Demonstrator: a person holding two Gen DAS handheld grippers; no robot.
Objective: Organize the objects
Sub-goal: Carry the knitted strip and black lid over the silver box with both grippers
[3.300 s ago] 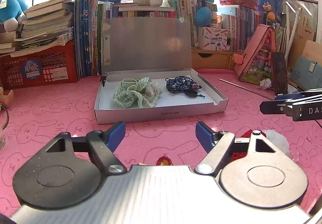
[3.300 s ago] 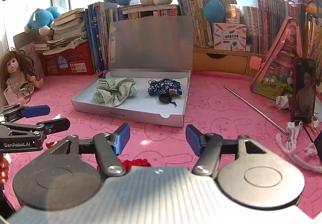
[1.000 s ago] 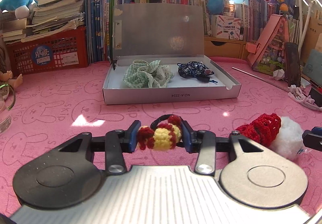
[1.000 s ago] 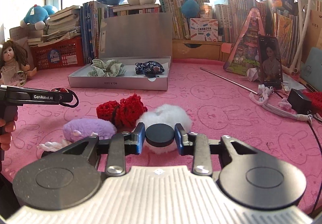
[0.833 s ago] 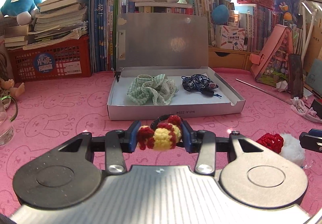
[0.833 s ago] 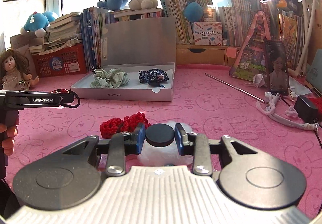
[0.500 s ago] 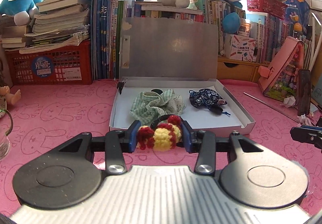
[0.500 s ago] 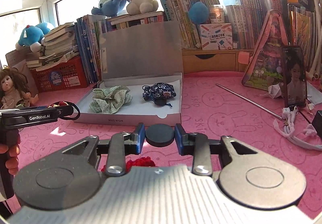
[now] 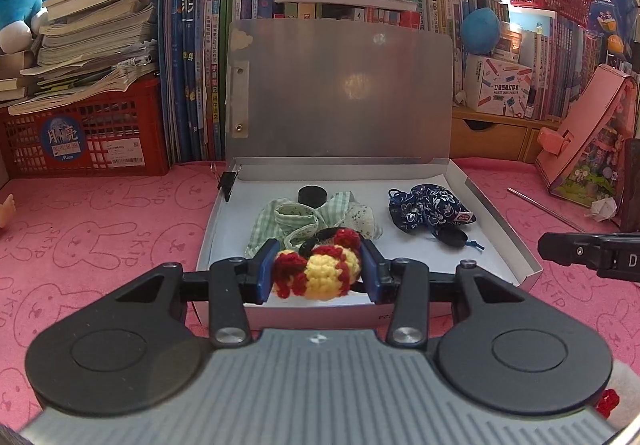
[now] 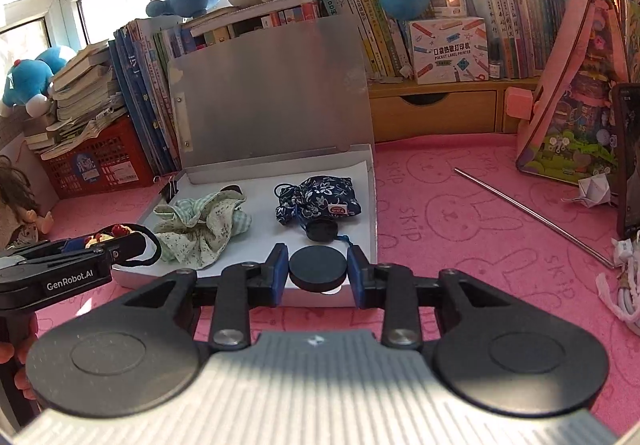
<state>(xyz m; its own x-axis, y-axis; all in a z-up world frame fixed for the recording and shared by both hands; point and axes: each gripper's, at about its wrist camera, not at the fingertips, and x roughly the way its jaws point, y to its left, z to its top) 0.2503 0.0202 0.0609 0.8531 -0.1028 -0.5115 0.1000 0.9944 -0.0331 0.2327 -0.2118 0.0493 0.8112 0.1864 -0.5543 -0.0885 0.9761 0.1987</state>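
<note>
Yellow-and-red crocheted hair tie (image 9: 318, 272) clamped in left tongs (image 9: 318, 275), held above the near edge of the open silver box (image 9: 496, 221). Right tongs (image 10: 318, 271) pinch a black disc (image 10: 318, 268) over the box's front wall; green scrunchie (image 10: 200, 227) and navy floral pouch (image 10: 320, 199) lie inside, box on pink tabletop (image 10: 460, 213).

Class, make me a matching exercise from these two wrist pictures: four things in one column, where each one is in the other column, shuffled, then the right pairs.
Things
1. crochet ball
2. black disc
3. green scrunchie
4. blue floral pouch

Places
A. in the box, right part
B. between the left gripper fingers
C. in the box, left part
D. between the right gripper fingers

Pairs: 1-B, 2-D, 3-C, 4-A
</note>
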